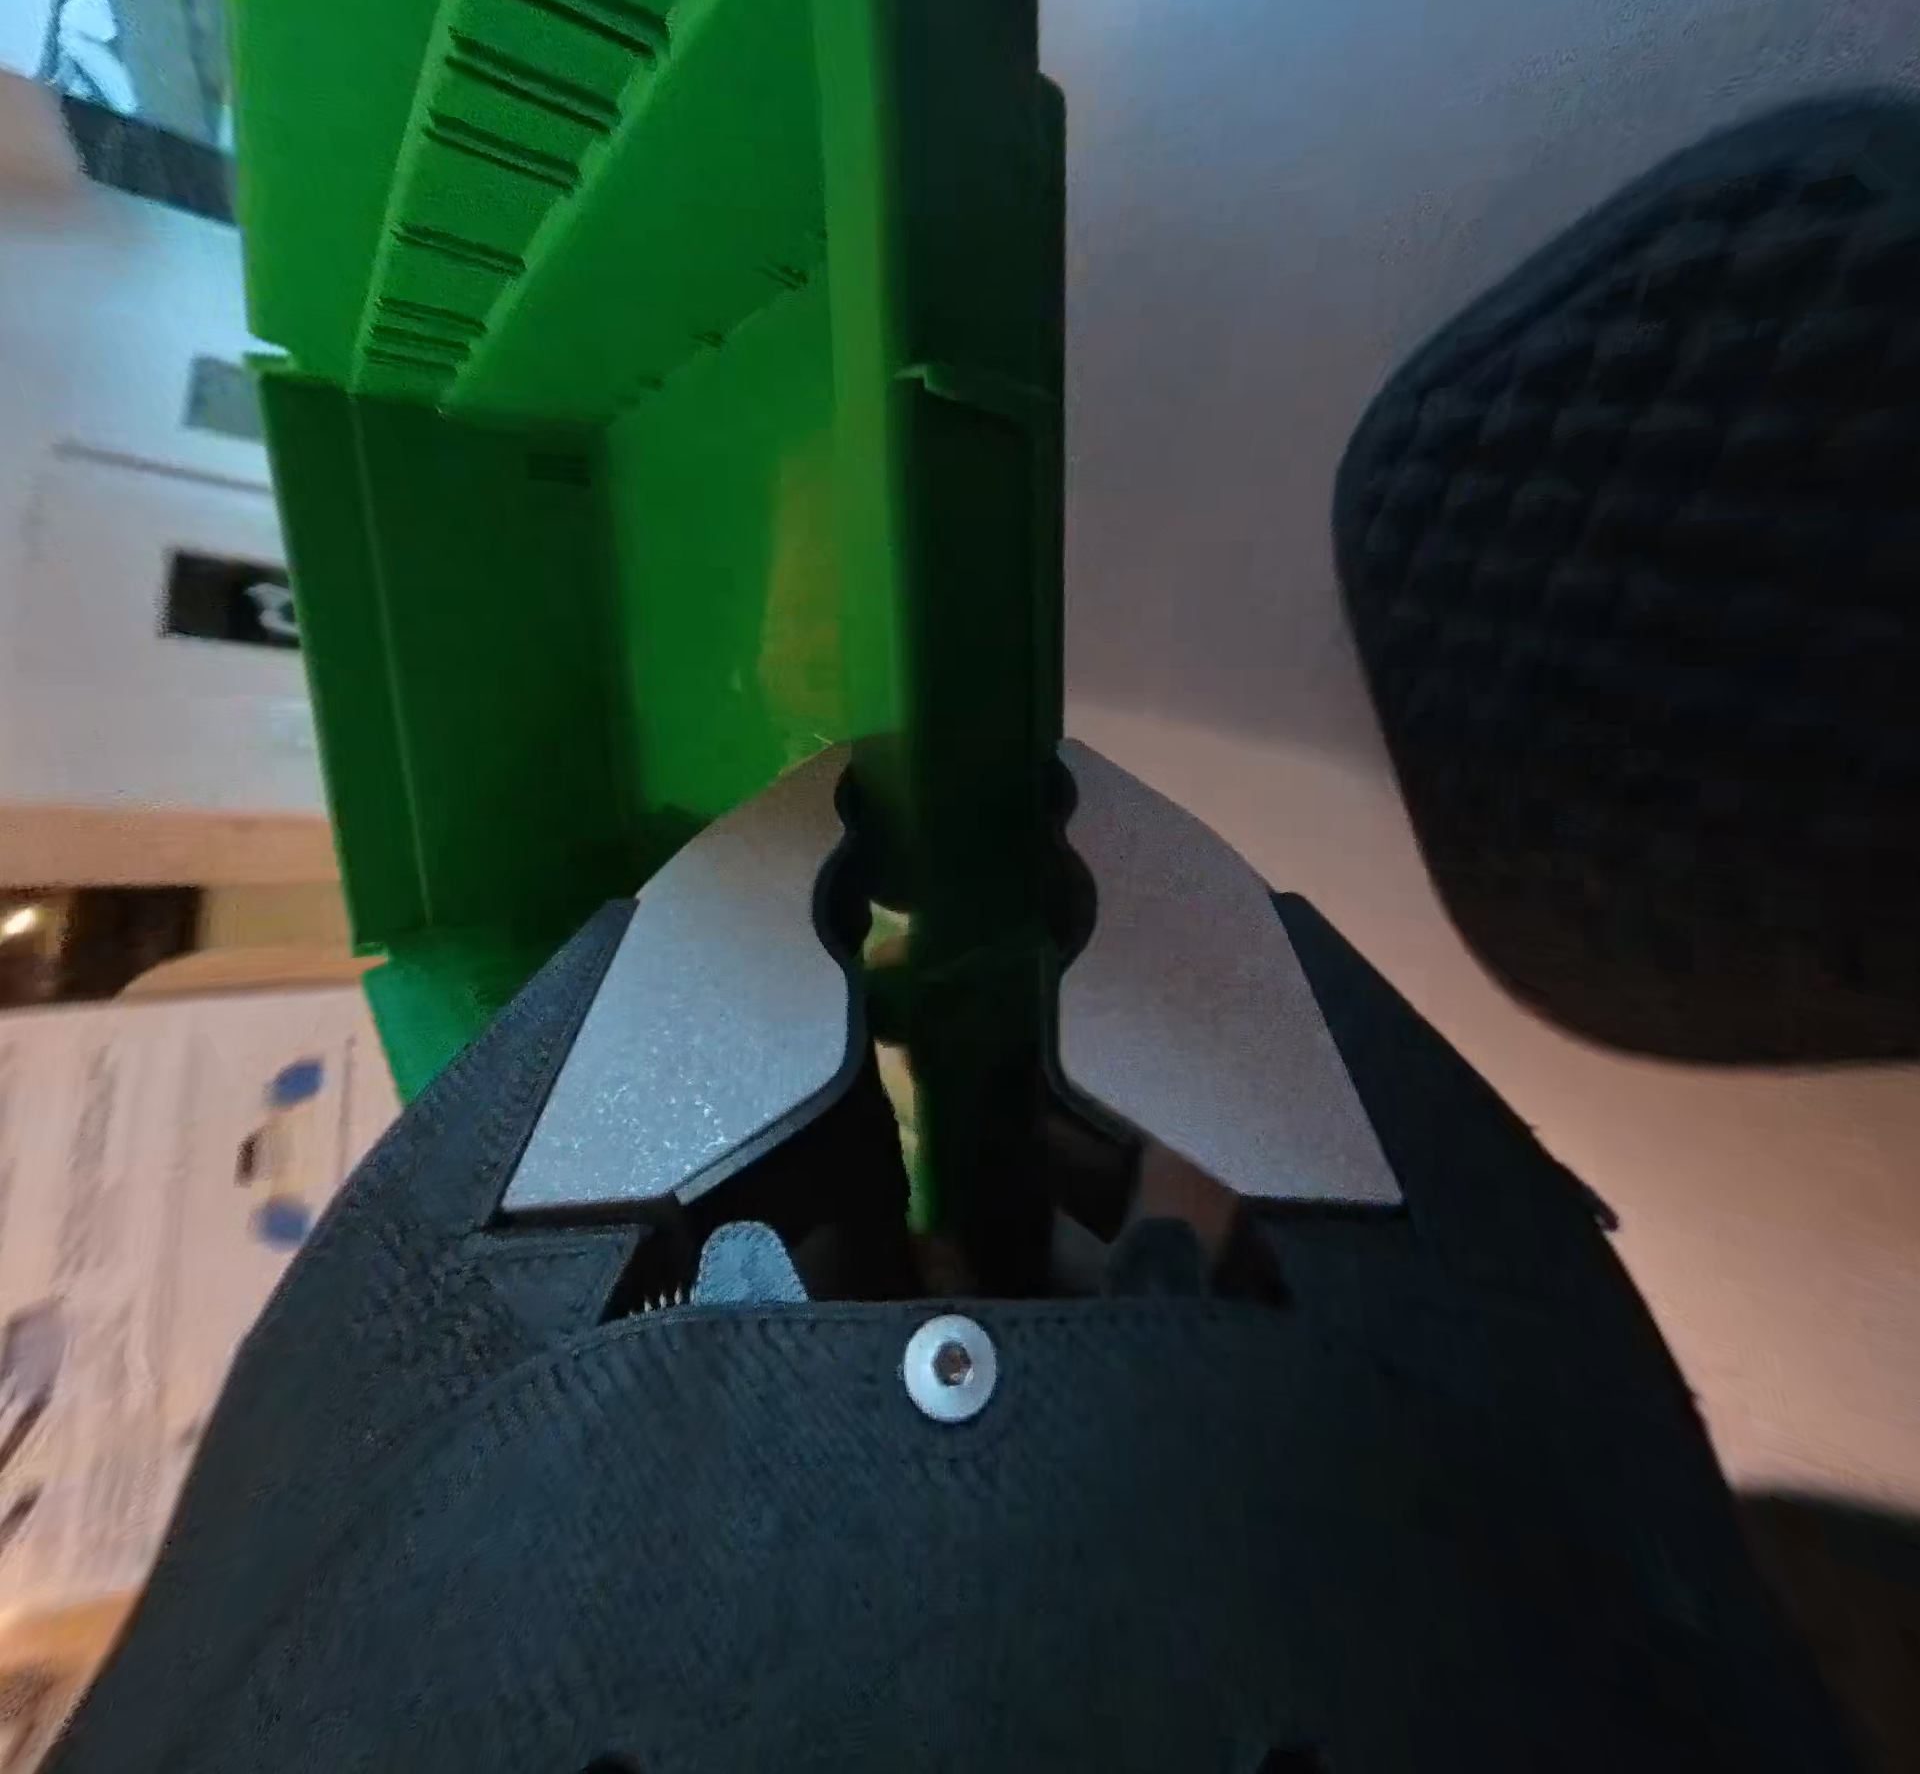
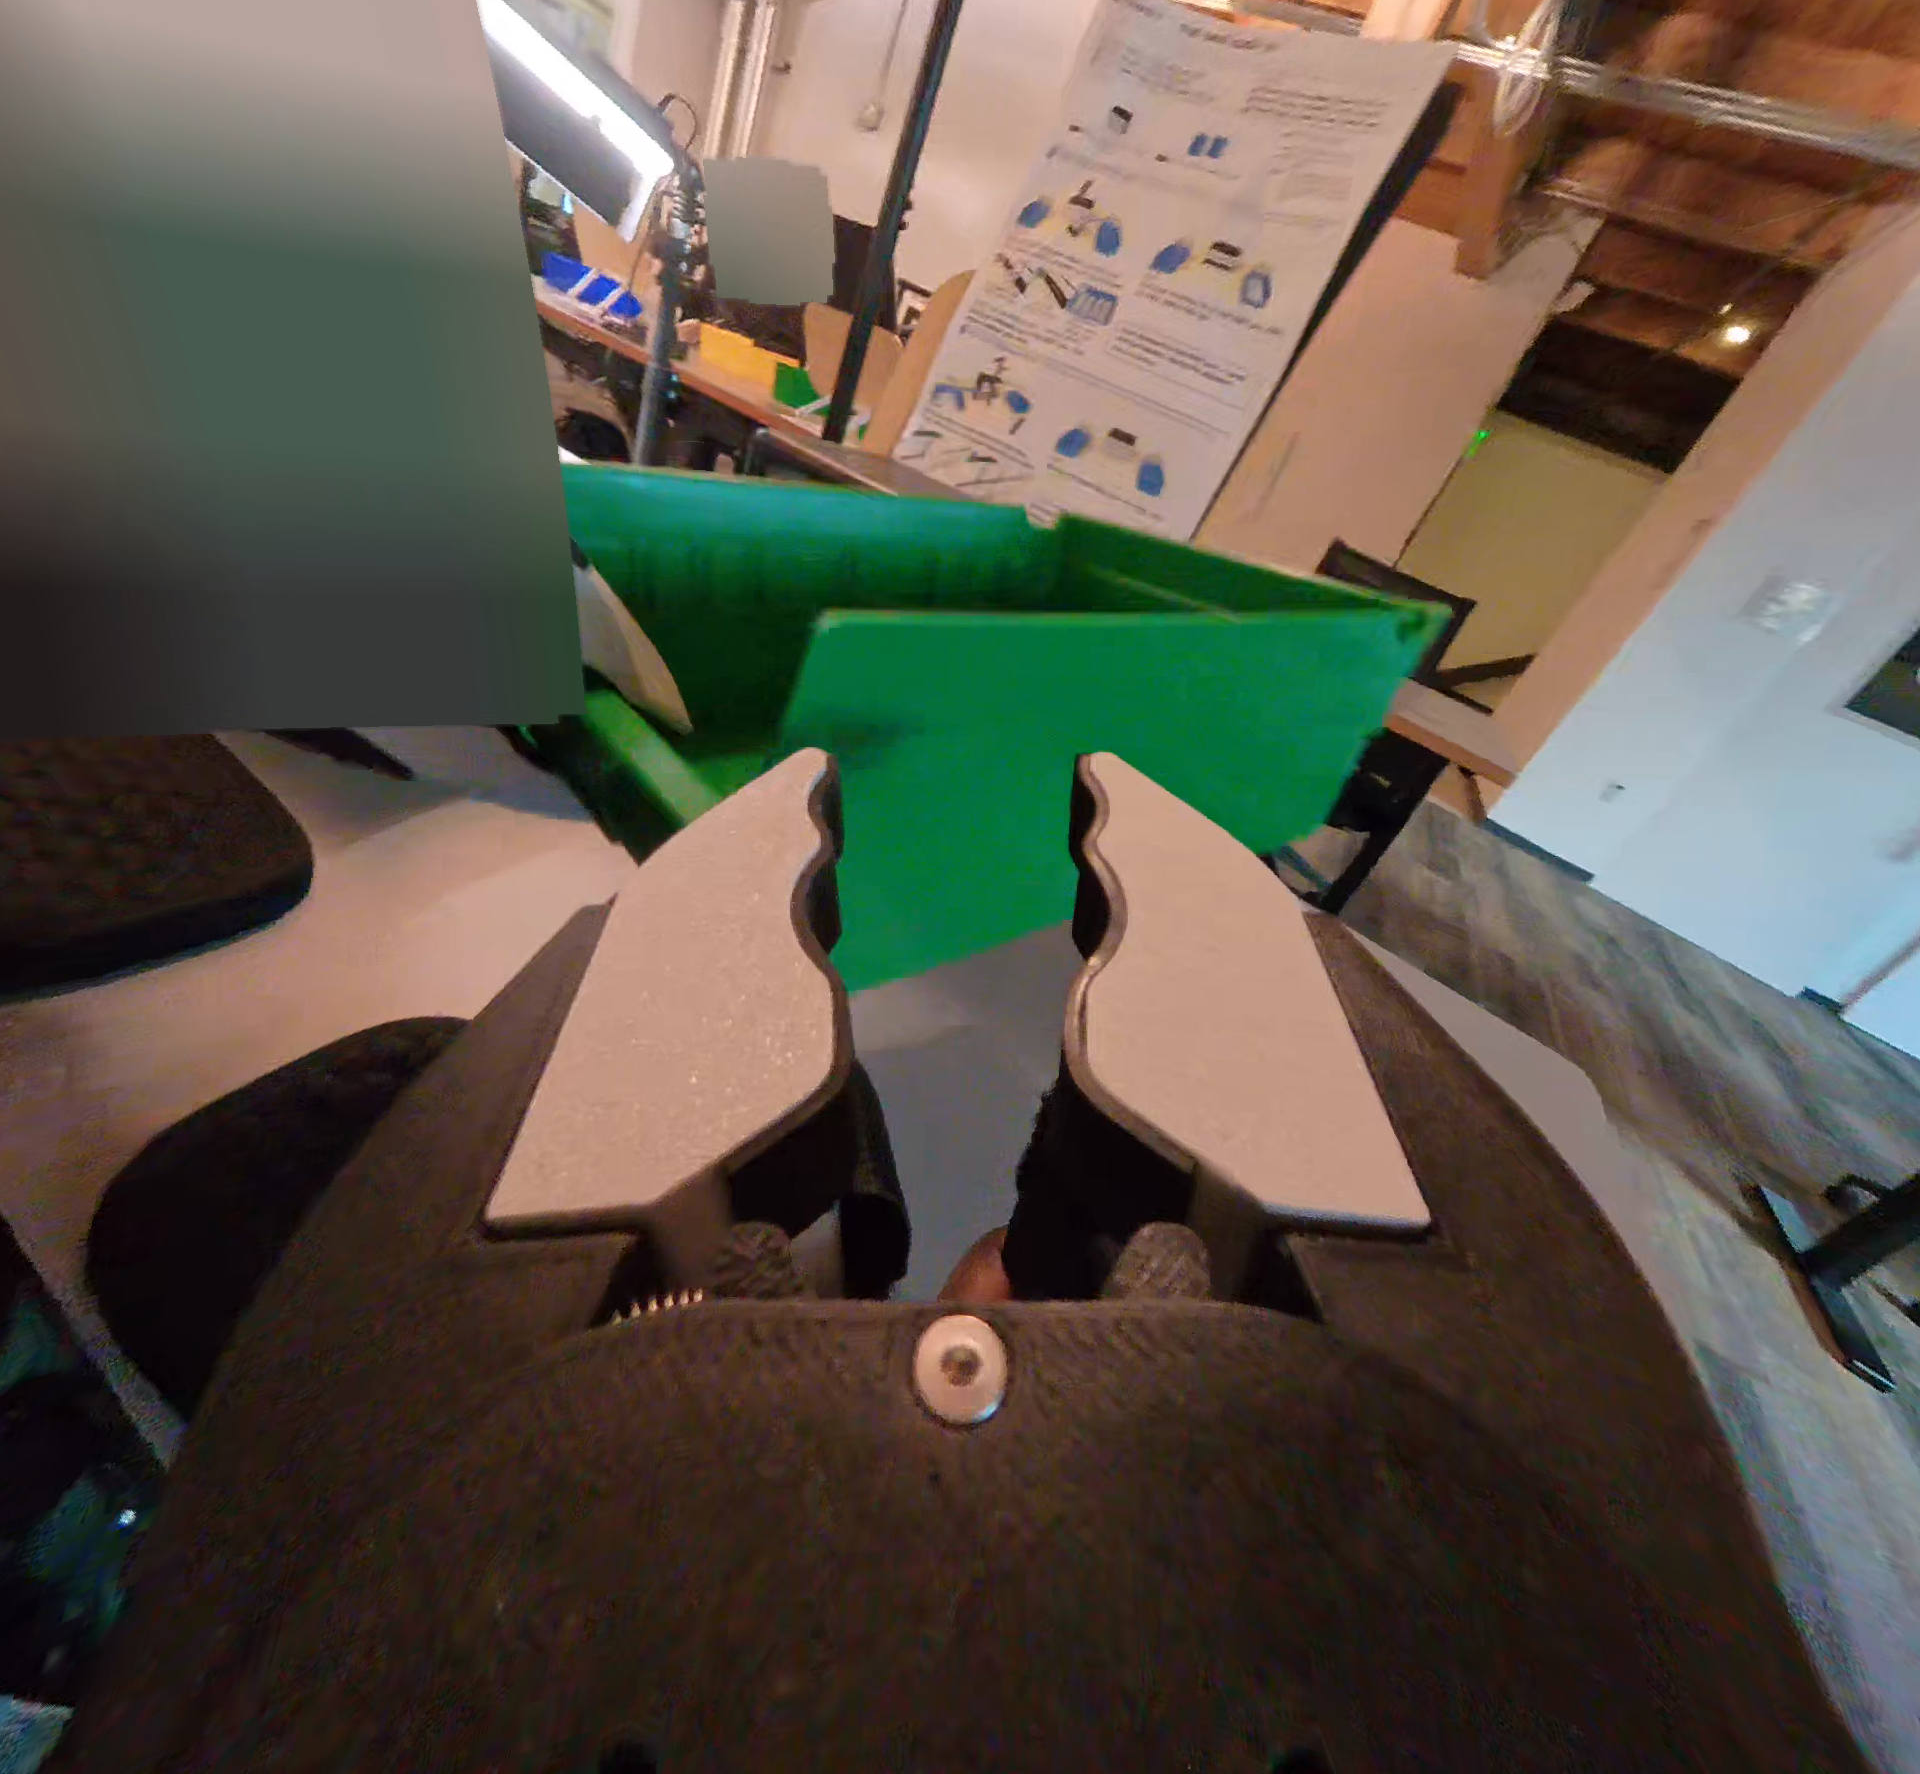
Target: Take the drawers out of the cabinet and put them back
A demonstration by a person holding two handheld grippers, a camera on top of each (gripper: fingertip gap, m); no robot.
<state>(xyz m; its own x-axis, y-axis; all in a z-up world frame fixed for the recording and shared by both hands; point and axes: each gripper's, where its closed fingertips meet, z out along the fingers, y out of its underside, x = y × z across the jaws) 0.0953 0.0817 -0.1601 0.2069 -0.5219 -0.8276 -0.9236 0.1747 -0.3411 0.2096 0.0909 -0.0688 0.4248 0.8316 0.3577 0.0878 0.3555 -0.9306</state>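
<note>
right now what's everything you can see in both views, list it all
drawer: one, green, clamped by a wall in the left tongs, held in the air
table: one, grey-white top, under the tongs
black pads: at least two, dark textured, on the table
poster: one, white with blue pictures, hanging behind the drawer
far bench: one, with blue, yellow and green bins, in the background
ceiling beams: wood, overhead
left tongs: shut on the drawer wall
right tongs: open, empty, pointing at the drawer's side
</note>
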